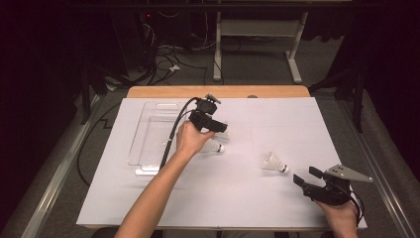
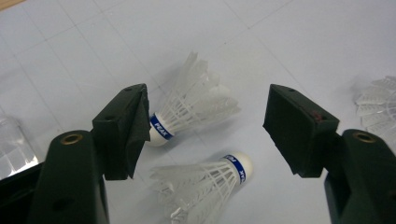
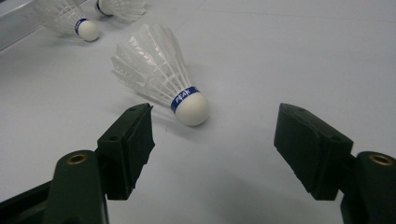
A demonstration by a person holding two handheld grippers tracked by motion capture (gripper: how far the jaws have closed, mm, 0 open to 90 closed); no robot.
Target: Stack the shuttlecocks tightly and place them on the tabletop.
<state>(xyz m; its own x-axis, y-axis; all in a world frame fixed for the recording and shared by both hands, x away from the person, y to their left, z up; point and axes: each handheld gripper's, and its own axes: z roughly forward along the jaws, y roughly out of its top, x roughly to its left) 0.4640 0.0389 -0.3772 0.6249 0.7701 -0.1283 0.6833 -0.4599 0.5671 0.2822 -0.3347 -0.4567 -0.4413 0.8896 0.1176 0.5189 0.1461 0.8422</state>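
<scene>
- Leftmost, a clear plastic tray (image 1: pixel 148 136) lies on the white table sheet (image 1: pixel 223 198), well to the left of my hands.
- Next, my left gripper (image 1: pixel 218 128) hovers just right of the tray, my left hand (image 1: pixel 190 139) wrapped round its grip and the cable looping back over the tray.
- My left jaws stand spread wide, pinching nothing.
- Seen from the left gripper view, two shuttlecocks lie on the sheet between those jaws: the farther shuttlecock (image 2: pixel 189 109) has its cork by my left pad and its feathers fanning up and away; the nearer shuttlecock (image 2: pixel 205 179) lies on its side, cork pointing towards my right pad. I cannot tell whether the pad touches the farther cork.
- Further right, a third shuttlecock (image 1: pixel 274 162) lies alone on its side, well apart from the pair.
- Rightmost, my right gripper (image 1: pixel 303 177) sits near the table's front edge, jaws spread open and empty, aimed at that third shuttlecock, whose white cork (image 3: pixel 191 108) lies just beyond the jaw tips.
</scene>
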